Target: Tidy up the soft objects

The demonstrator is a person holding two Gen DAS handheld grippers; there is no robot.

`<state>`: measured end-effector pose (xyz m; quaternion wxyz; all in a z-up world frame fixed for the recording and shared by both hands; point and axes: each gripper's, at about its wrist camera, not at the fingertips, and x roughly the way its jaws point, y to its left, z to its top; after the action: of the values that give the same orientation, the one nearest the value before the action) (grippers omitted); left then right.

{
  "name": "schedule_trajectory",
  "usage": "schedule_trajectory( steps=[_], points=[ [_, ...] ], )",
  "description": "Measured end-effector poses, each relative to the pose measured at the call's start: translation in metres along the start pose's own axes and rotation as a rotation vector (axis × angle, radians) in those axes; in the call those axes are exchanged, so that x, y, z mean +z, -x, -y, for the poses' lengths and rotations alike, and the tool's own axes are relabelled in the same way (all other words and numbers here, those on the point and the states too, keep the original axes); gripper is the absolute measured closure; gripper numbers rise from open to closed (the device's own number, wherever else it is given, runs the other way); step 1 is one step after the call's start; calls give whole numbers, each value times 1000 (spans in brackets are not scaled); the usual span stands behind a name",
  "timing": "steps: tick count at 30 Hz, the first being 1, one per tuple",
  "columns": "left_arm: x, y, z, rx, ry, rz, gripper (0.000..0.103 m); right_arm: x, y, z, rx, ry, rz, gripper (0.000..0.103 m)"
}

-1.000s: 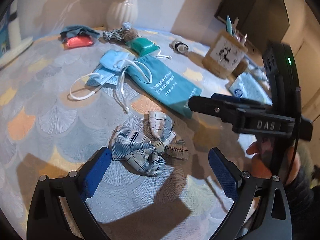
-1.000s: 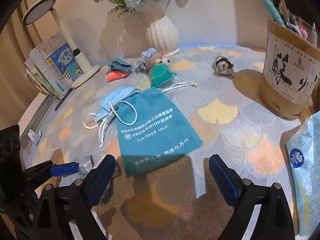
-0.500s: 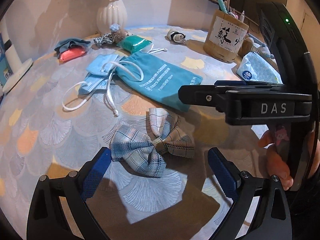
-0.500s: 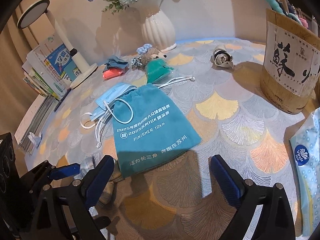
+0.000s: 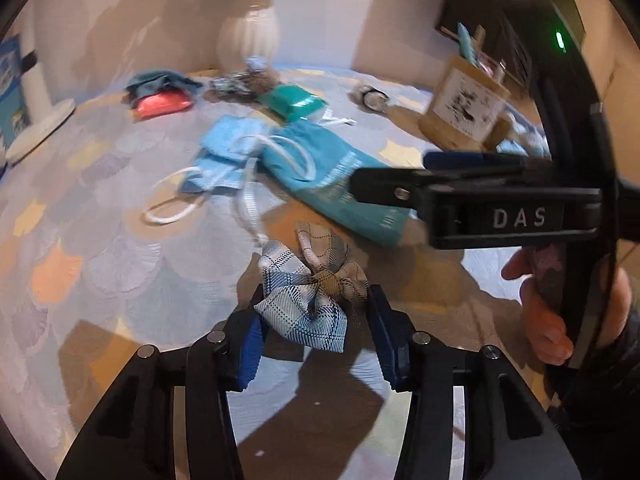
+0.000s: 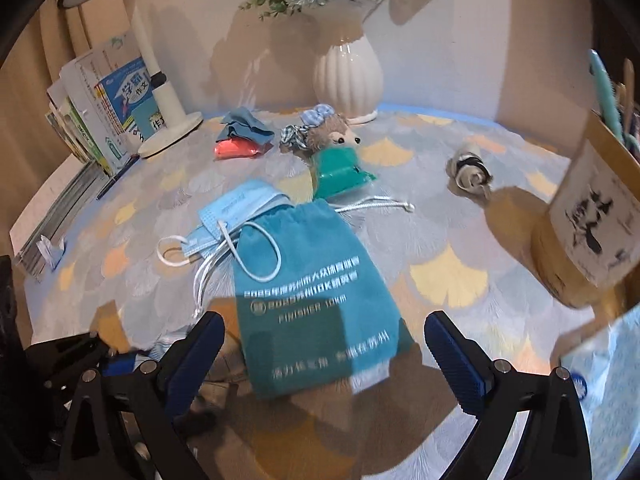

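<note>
A plaid fabric bow (image 5: 312,292) sits between the blue pads of my left gripper (image 5: 314,330), which is shut on it and squeezes it just above the tablecloth. My right gripper (image 6: 324,346) is open and empty, low over the near end of a teal drawstring pouch (image 6: 316,292); it also shows from the side in the left wrist view (image 5: 472,196). The pouch also shows in the left wrist view (image 5: 336,184). Blue face masks (image 6: 236,216) lie under the pouch's cords. A small plush in a green outfit (image 6: 336,160) lies farther back.
A white vase (image 6: 346,76) stands at the back. A blue cloth on a red pouch (image 6: 240,140), a lamp base (image 6: 172,132) and books (image 6: 100,108) are at the left. A wooden pen holder (image 6: 584,232) and a tissue pack (image 6: 608,380) are at the right.
My left gripper has closed from wide open onto the plaid bow, bunching it up. My right gripper stayed open and moved forward over the teal pouch.
</note>
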<state>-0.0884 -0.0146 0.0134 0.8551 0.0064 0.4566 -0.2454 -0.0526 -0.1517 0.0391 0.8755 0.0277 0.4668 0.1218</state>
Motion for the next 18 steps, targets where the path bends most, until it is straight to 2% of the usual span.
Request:
schedule_trajectory(
  steps=[3, 5, 11, 18],
  points=[
    [0, 3, -15, 2, 49, 22, 59, -2, -6, 6, 17, -29, 4, 3],
    [0, 3, -21, -23, 76, 24, 59, -6, -12, 10, 27, -47, -5, 3],
    [-1, 3, -21, 12, 79, 39, 59, -7, -17, 9, 21, -42, -28, 3],
    [0, 3, -27, 6, 90, 42, 59, -7, -24, -3, -3, 31, -59, 0]
  ],
)
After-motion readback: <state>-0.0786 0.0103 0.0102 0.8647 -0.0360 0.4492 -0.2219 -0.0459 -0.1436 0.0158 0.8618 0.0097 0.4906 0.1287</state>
